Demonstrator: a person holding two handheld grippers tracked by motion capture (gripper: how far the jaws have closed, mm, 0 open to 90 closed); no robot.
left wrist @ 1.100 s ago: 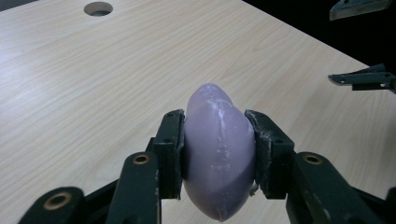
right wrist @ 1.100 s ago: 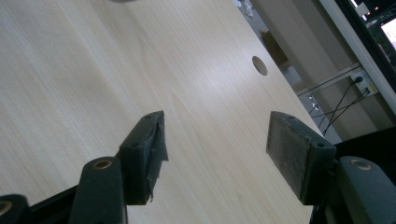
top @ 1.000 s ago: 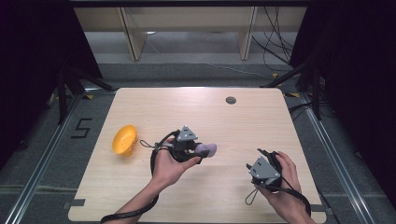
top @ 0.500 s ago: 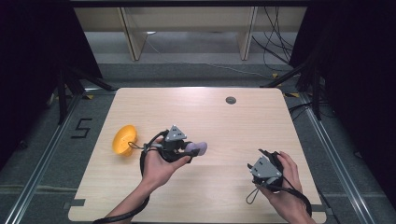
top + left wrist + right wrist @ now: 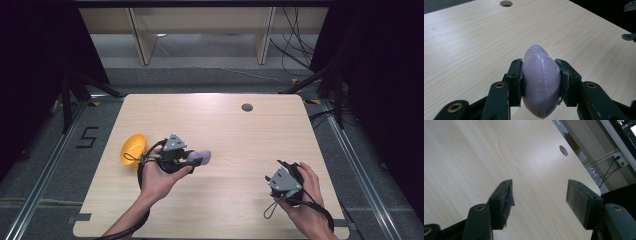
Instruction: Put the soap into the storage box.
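My left gripper point(image 5: 196, 159) hangs over the left middle of the wooden table point(image 5: 235, 130), shut on a smooth purple oval object point(image 5: 201, 156). In the left gripper view both pads press the purple object point(image 5: 541, 75) from the sides, and it sticks out past the fingertips. An orange bowl point(image 5: 132, 149) lies just left of that hand, near the table's left edge. Near the front right corner my right gripper point(image 5: 281, 166) is held low over the table. In the right gripper view the right gripper point(image 5: 539, 192) is open, with bare wood between the pads.
A round cable hole point(image 5: 247, 107) sits in the table near its far edge. Black cables trail from both grippers. Beyond the table are a grey floor, a pale shelf frame point(image 5: 200, 30) and dark curtains at both sides.
My left hand has carried the purple object leftward, closer to the orange bowl. The right hand has stayed where it was.
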